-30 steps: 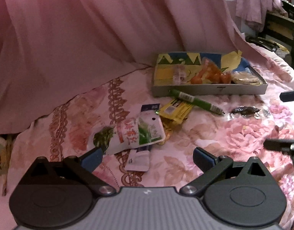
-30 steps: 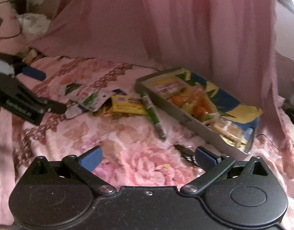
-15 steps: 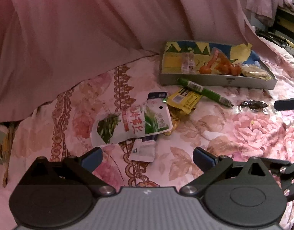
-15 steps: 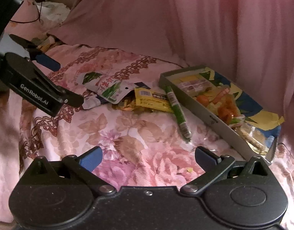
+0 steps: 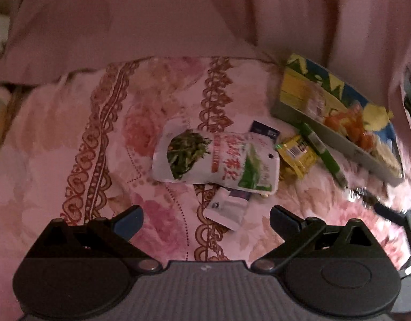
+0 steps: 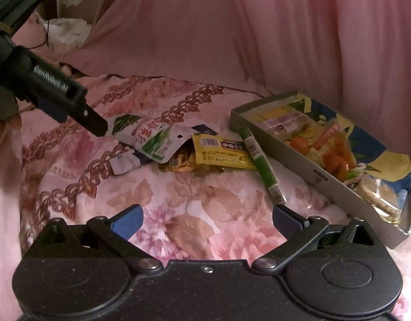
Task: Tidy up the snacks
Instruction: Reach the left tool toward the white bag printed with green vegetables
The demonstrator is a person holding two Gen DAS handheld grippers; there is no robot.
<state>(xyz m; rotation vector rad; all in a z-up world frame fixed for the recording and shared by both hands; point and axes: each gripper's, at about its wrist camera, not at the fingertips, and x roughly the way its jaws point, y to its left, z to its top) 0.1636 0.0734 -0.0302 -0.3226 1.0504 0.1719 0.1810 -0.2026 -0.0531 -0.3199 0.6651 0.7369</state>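
Snacks scattered on a floral bed
Left gripper [image 5: 206, 220] and right gripper [image 6: 208, 219]: jaws spread, empty; green-white pouch [image 5: 216, 161] left of tray [image 6: 326, 179].

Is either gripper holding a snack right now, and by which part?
Nothing is held. Left gripper and right gripper are both open, with only the bedspread between their fingers.

pink floral bedspread [image 6: 205, 192], plain pink curtain [image 6: 285, 40], white-green pouch [image 5: 216, 157], yellow packet [image 6: 221, 152], green stick [image 6: 261, 163]
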